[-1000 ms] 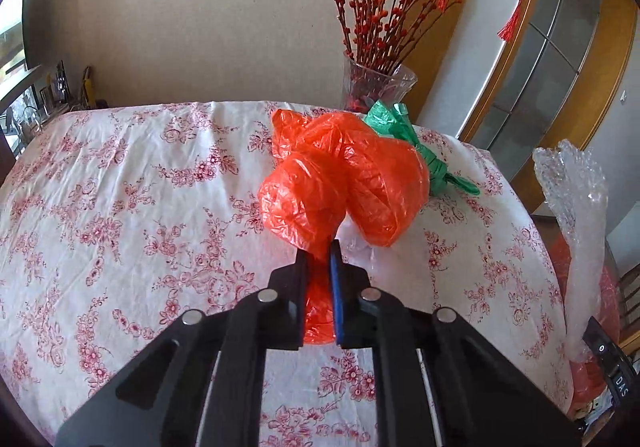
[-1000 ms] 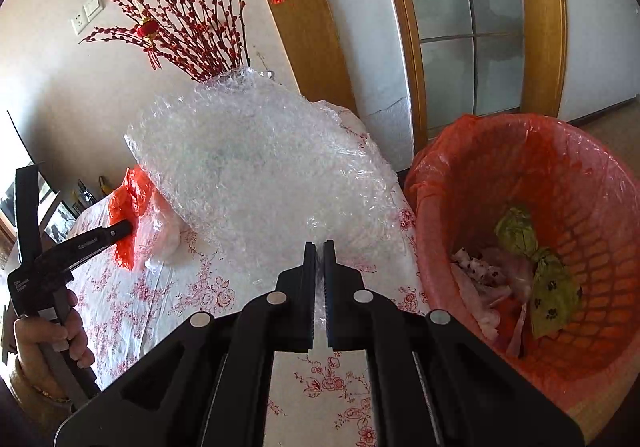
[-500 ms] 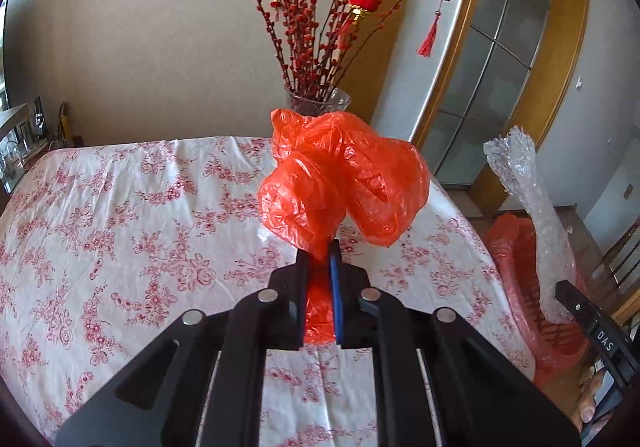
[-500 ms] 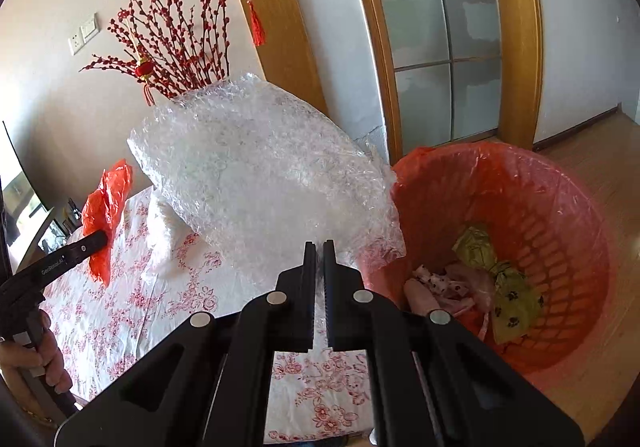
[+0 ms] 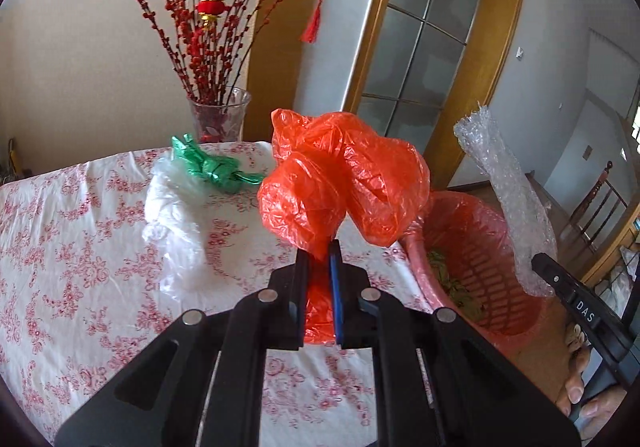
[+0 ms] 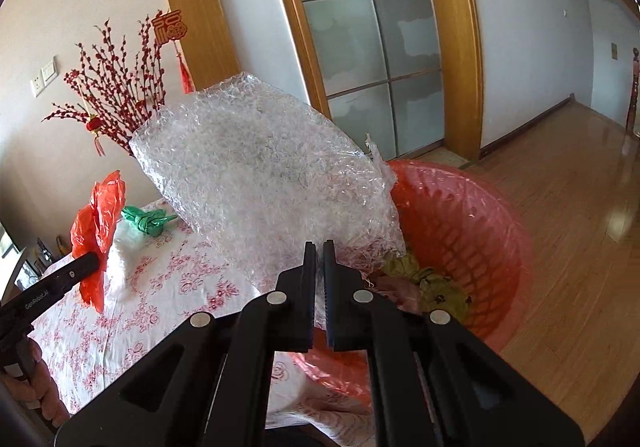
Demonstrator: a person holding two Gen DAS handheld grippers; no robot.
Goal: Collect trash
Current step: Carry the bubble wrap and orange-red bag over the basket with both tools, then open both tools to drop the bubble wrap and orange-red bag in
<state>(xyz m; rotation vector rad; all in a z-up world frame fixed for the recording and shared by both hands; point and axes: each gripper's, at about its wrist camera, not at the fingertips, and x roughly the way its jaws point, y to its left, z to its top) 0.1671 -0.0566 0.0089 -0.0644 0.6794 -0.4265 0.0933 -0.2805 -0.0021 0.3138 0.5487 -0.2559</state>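
On the floral-clothed bench (image 5: 80,247) lie a filmy white bag (image 5: 172,203) and a knotted green bag (image 5: 212,167). The left gripper (image 5: 319,247) pinches a crinkled orange plastic bag (image 5: 344,179). Rightward, the right gripper (image 6: 319,247) clamps stiff bubble wrap (image 6: 264,175), angled down over the orange-lined trash basket (image 6: 480,231).

Crinkled glossy orange plastic bag (image 5: 344,183), clear bubble wrap (image 6: 264,175)

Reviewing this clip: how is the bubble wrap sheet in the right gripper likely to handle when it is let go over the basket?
Likely light: the bubble wrap stands up above the right gripper, pinched at one edge only. Fairly springy rather than limp, since it keeps its sheet shape. It may drift or catch on the rim of the basket instead of dropping straight in.
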